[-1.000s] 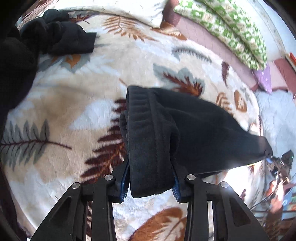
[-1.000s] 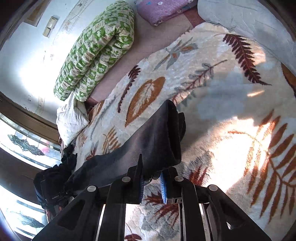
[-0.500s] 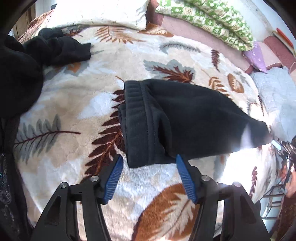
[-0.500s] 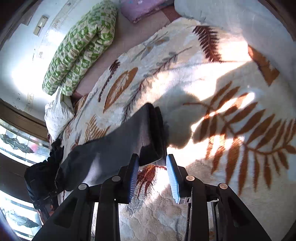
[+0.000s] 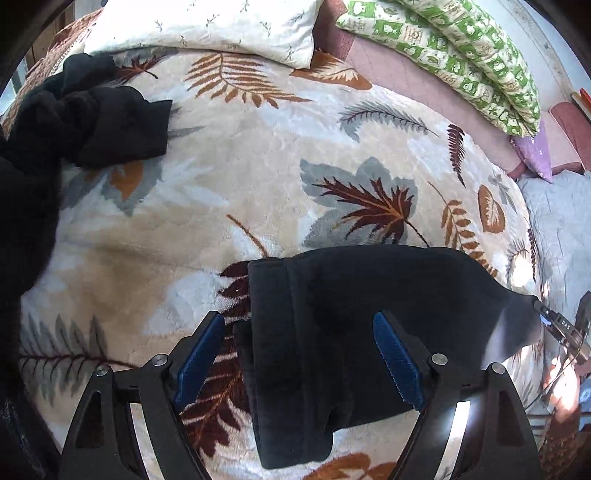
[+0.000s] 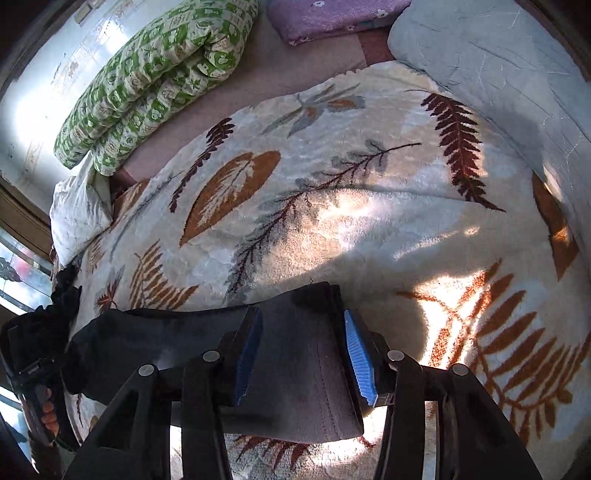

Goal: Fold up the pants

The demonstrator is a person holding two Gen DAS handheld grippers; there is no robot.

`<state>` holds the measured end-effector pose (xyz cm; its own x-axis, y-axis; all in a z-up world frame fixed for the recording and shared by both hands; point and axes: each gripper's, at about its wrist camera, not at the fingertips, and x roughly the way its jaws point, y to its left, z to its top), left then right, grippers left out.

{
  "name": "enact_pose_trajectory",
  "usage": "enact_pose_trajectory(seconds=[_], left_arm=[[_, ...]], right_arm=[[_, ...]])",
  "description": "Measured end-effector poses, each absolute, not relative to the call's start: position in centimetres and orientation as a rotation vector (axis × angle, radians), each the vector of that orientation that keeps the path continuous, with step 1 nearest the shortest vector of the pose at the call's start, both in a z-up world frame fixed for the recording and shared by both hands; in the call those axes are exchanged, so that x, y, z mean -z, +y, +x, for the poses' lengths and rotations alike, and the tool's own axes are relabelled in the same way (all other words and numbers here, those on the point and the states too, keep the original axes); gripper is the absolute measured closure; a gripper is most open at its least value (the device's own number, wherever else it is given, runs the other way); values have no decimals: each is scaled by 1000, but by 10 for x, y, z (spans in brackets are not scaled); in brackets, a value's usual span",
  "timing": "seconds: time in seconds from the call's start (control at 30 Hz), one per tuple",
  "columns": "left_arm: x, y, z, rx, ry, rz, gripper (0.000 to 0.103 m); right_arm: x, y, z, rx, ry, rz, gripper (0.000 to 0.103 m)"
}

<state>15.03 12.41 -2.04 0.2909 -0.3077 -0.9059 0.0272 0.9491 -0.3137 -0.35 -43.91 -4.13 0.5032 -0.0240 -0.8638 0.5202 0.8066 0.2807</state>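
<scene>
The folded black pants are laid flat on the leaf-patterned blanket and serve as the reference for all positions below.

Left gripper: the jaws have just been opening and are spread wide. The waistband end of the pants is seen between the blue pads, but clear gaps are visible on both sides, so no grip is applied. Whether the fabric is brushed from above cannot be told.

Right gripper: the jaws have just been opening and are parted to a moderate width. The opposite end of the pants is framed between the blue pads. The pads are seen close to the cloth edges without pinching it; the cloth lies flat and undeformed.

Beyond the pants, away from the left gripper, a white pillow and a green patterned quilt roll are located at the blanket's far edge. A heap of dark clothing is located on the blanket, well apart from the pants, toward the pillow side. A pale grey quilt is located past the blanket's edge beyond the right gripper's end of the pants.
</scene>
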Motion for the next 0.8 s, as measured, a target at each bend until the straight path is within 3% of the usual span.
enact_pose_trajectory(seconds=[0.03, 0.07, 0.1, 0.23, 0.43, 0.5, 0.53, 0.57, 0.7, 0.8], left_arm=[[25, 123, 153, 230, 1268, -273, 28], [27, 121, 155, 219, 1262, -270, 44], [29, 119, 157, 207, 1256, -263, 66], [34, 131, 164, 155, 1215, -315, 78], [48, 119, 164, 128, 1199, -213, 75], [48, 116, 164, 120, 1204, -199, 72], [47, 117, 163, 124, 1208, -206, 70], [45, 118, 161, 128, 1209, -216, 67], [26, 141, 147, 104, 1181, -285, 39], [11, 148, 132, 91, 1185, -342, 36]], right_arm=[[45, -438, 0, 351, 1022, 540, 87], [48, -436, 3, 354, 1046, 509, 96], [50, -434, 4, 347, 1057, 487, 96], [33, -433, -6, 358, 954, 474, 98], [54, -444, -5, 421, 982, 506, 97], [63, -445, -5, 437, 984, 513, 94], [65, -446, -6, 442, 981, 525, 87], [65, -448, -8, 455, 973, 540, 79], [53, -455, -20, 429, 951, 617, 76], [34, -463, -40, 420, 889, 659, 67]])
